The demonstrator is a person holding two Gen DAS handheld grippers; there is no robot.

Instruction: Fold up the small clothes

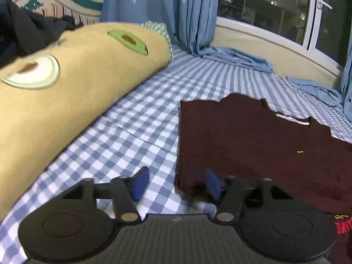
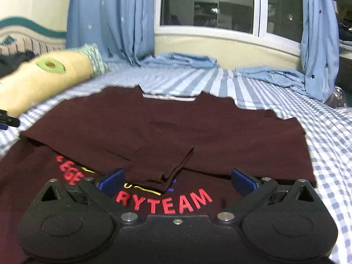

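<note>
A dark maroon T-shirt (image 2: pixel 220 136) lies flat on the checked bed sheet (image 1: pixel 132 132), with red letters on its near part and a sleeve folded inward over them. My right gripper (image 2: pixel 178 181) hovers open and wide just above the lettering. The folded sleeve's tip (image 2: pixel 167 173) lies between its blue pads (image 2: pixel 112 179) without touching them. In the left wrist view the T-shirt (image 1: pixel 253 136) fills the right side. My left gripper (image 1: pixel 176 182) stands open astride its near left corner, one pad (image 1: pixel 140 182) over the sheet and the other over the cloth.
A long yellow pillow with avocado prints (image 1: pixel 66 83) lies along the left of the bed, with dark clothes (image 1: pixel 24 33) heaped behind it. Blue curtains (image 2: pixel 110 17) hang at the window (image 2: pixel 209 2), and their ends spread over the bed's far edge.
</note>
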